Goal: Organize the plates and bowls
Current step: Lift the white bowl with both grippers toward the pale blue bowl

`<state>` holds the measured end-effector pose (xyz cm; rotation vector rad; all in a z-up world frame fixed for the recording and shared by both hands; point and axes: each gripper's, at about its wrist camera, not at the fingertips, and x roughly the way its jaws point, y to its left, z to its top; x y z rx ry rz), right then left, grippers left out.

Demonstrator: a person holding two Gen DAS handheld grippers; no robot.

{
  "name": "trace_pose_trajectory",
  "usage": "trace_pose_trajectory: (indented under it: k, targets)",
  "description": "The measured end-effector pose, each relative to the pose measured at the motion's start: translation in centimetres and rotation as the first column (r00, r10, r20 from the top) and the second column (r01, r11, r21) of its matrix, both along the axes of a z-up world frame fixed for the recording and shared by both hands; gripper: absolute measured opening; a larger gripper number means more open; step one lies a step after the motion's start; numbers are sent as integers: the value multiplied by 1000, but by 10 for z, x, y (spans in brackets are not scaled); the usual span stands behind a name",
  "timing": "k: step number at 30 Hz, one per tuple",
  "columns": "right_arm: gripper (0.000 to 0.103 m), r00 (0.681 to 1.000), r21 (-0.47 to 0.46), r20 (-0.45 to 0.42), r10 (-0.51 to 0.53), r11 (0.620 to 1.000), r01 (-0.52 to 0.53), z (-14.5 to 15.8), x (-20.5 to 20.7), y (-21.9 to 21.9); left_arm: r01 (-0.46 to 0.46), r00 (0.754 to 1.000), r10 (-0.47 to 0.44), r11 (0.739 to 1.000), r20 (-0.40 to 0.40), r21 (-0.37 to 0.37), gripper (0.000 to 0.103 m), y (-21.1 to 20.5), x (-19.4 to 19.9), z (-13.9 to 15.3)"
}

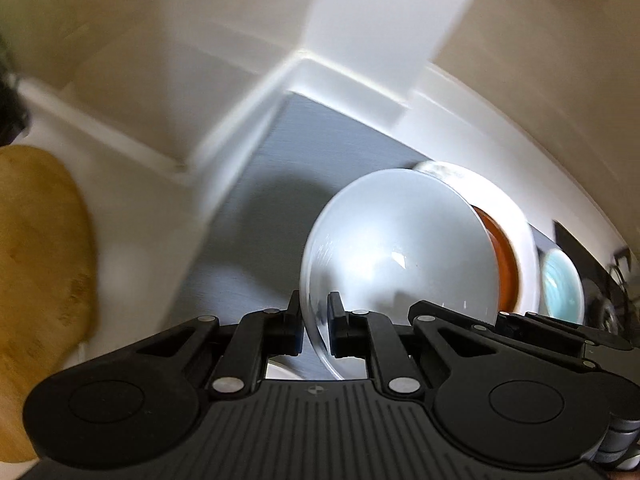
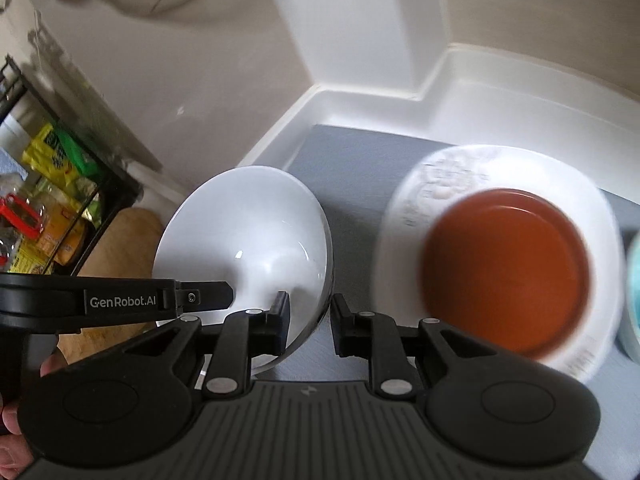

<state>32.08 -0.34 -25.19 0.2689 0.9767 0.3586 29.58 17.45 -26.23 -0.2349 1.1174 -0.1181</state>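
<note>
Two grippers work one white glossy ceramic bowl (image 1: 400, 248). Left to right in the left wrist view: a tan wooden cutting board (image 1: 40, 280) at 9 o'clock, a grey mat (image 1: 280, 160) at centre, the bowl tilted on edge above it, then a white patterned plate (image 1: 520, 232) carrying an orange-brown round dish (image 1: 500, 256) at 3 o'clock, and a pale blue bowl (image 1: 560, 284) beyond.

Left gripper (image 1: 314, 320): fingers pinched together on the white bowl's rim, one pad inside, one outside.

Right gripper (image 2: 308, 320): jaws straddle the opposite rim of the same bowl, left pad against the inner wall, right pad apparently just clear of the outside; likely not clamped, though blur leaves this uncertain. A black wire rack (image 2: 48, 200) of packets sits at 9 o'clock in the right wrist view.

Judged step: bowl carried in transit, mid-task, probably a hand-over or a two-sided steadying. Next move calls for levelling the bowl and setting it down on bare mat at 12 o'clock, clear of the plate. Risk: rim slipping from a one-sided pinch.
</note>
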Motion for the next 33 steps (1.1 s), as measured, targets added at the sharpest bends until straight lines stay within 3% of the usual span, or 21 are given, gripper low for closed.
trace_pose_trajectory:
  k: [6,21,27,33]
  targets:
    - [24,996,-3,29,-87,996,87,14,-37,-55,86,996,-86,996,7,-24,12,-57,-18,11]
    - [25,949,102,87,-302,951,293,17,-109,-185,304,952,-305,952,16,38,13,-203,-28,28]
    - [24,907,183,169,-386,917,355,38,-119,-231,355,933,-357,934,51,42,13,-236,-22,57]
    - [24,878,216,243,-412,905,365,66,-120,-256,378,914,-385,923,131,76,13,-263,-21,95]
